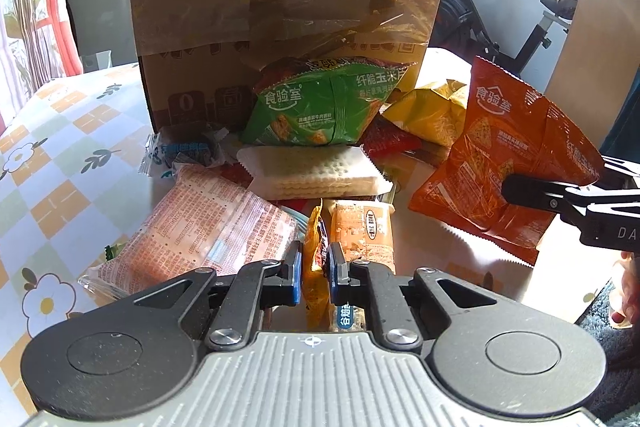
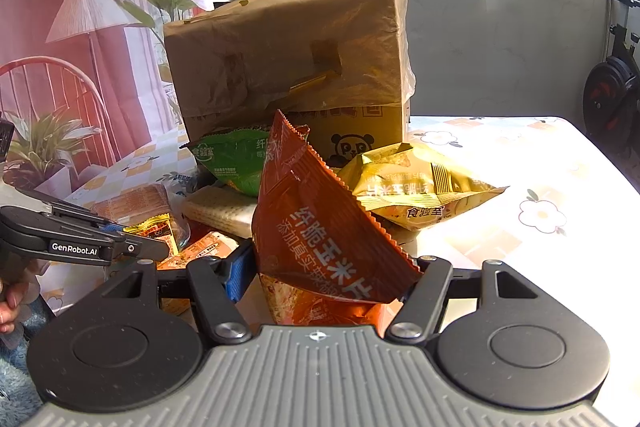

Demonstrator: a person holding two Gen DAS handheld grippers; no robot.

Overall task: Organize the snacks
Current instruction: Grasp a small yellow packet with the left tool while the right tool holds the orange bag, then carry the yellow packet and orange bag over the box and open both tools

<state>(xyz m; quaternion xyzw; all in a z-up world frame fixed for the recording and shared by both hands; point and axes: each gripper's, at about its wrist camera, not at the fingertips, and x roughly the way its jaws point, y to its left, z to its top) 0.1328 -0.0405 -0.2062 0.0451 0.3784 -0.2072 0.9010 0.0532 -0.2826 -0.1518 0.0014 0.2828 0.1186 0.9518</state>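
left gripper (image 1: 315, 269) is pinched tight on a small yellow snack packet (image 1: 314, 267), snack pile (image 1: 312, 167) crowded right ahead. right gripper (image 2: 324, 279) clamps the orange chip bag (image 2: 320, 227); bare tablecloth (image 2: 540, 227) to its right.

The orange chip bag (image 2: 320, 239) hides the right gripper's (image 2: 328, 275) right fingertip.

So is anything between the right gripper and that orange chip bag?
No. The right gripper is already shut on the orange chip bag, holding it clear above the snack pile; nothing sits between them.
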